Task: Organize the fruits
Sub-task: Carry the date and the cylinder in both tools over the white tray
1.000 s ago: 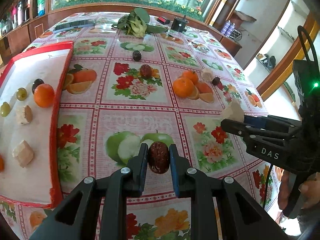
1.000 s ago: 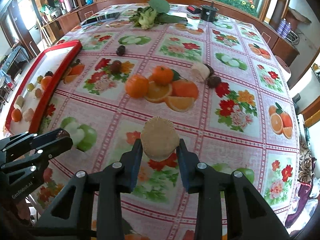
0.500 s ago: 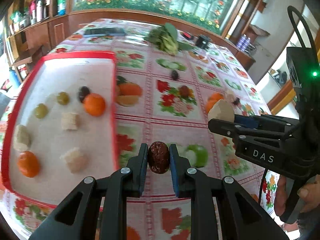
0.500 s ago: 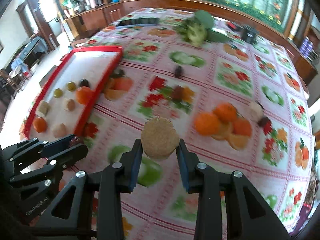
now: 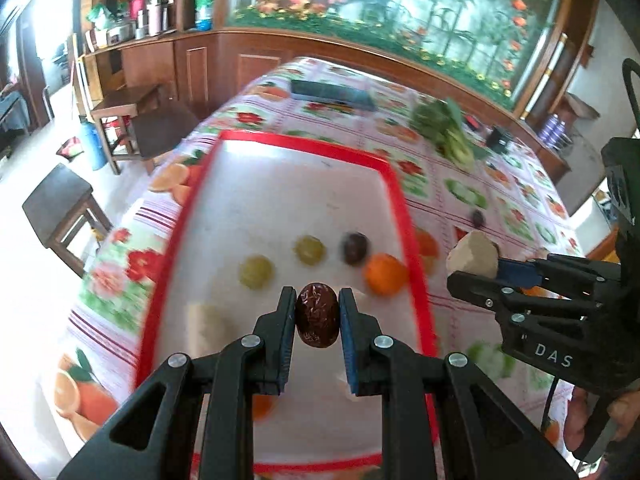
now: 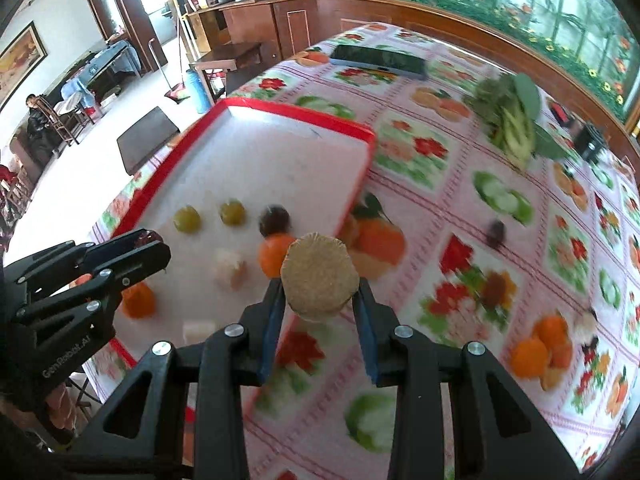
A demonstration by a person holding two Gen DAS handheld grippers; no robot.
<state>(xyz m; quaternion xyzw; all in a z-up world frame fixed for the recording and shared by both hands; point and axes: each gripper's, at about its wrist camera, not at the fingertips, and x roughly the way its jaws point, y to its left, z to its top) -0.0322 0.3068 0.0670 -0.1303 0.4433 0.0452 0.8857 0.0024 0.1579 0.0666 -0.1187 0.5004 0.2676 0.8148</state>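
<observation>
1. Left gripper (image 5: 317, 316): clamped on a wrinkled dark-red date (image 5: 317, 321), held upright between the blue pads, in the air over the near half of the red-rimmed tray (image 5: 404, 200).
2. Right gripper (image 6: 320, 300): closed on a round tan piece of fruit (image 6: 319, 278) with a rough cut face, held in the air over the tray's right rim, partly over the tablecloth (image 6: 460, 216).
3. Same right gripper in the left wrist view (image 5: 476, 276): off to the right, beyond the tray's rim, gripping the tan piece (image 5: 473, 258); a hand (image 5: 608, 432) on its handle at the lower right edge.
4. Same left gripper in the right wrist view (image 6: 150, 246): at the left over the tray, a sliver of the date (image 6: 144, 236) visible between its fingers.
5. On the tray's white floor: two green grapes (image 5: 256, 272) (image 5: 309, 250) side by side, a dark round fruit (image 5: 354, 248) just right of them, an orange (image 5: 385, 274) just beside the dark fruit and nearer the camera.
6. Also on the tray, blurred: a pale chunk (image 6: 229, 266) left of the orange, a second orange (image 6: 138, 300) near the left gripper, a white piece (image 6: 199, 330) by the near rim.
7. On the fruit-printed tablecloth, well apart from the tray: a small dark fruit (image 6: 496, 232), two oranges (image 6: 528, 354) (image 6: 554, 330) at the right, leafy greens (image 6: 508, 120) farther back, a dark flat phone-like slab (image 6: 378, 60) at the far end.
8. Beyond the table: wooden stools (image 5: 64, 208) on a pale floor; a seated person (image 6: 38, 120) far left in the right wrist view.
</observation>
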